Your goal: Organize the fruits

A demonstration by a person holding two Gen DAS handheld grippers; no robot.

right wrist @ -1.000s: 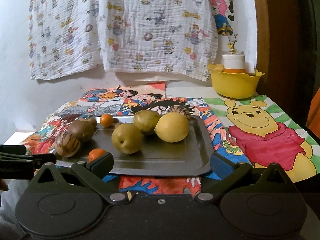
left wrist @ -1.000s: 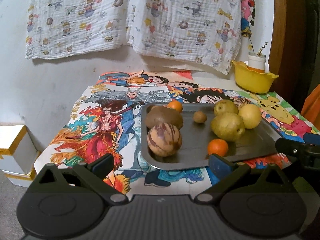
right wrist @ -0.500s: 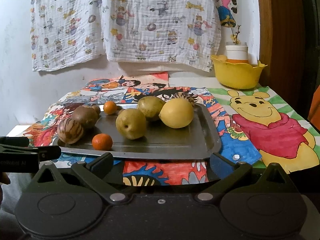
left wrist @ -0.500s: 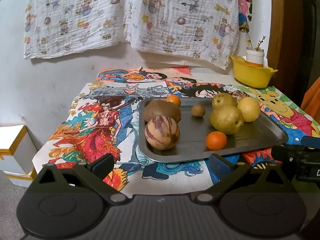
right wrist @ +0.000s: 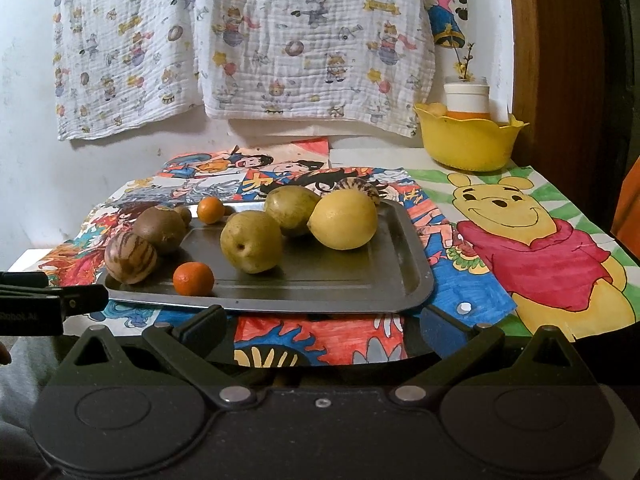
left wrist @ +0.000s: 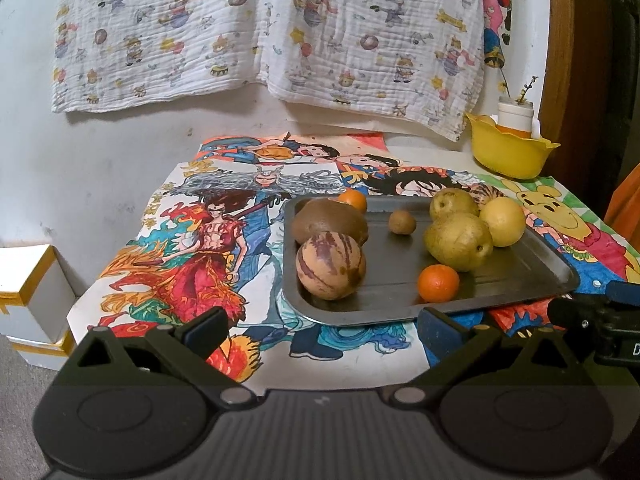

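Two grippers are hanging short of the tray, each with its fingers spread wide and gripping nothing. The left gripper [left wrist: 322, 326] is sitting just before the tray [left wrist: 516, 276], whose near rim is lying between and just beyond its fingertips. Ahead of its left finger, a striped melon [left wrist: 330, 265] is resting in the tray's near corner, touching a brown fruit [left wrist: 329, 219] behind it. Ahead of its right finger, a tangerine [left wrist: 438, 283] is sitting near the rim, with a pear [left wrist: 458, 241] just behind it. Farther on, a kiwi [left wrist: 402, 222], a second pear [left wrist: 453, 203] and a lemon [left wrist: 502, 221] are lying in the tray, and a second tangerine [left wrist: 353, 200] is sitting at the far rim. The right gripper [right wrist: 322, 326] is hovering before the same rim, over the drawings [right wrist: 532, 240] covering the table. Well beyond its right finger, a yellow bowl [right wrist: 468, 144] is standing by the wall, holding a white jar [right wrist: 466, 98]. A printed cloth [right wrist: 248, 40] is hanging above.
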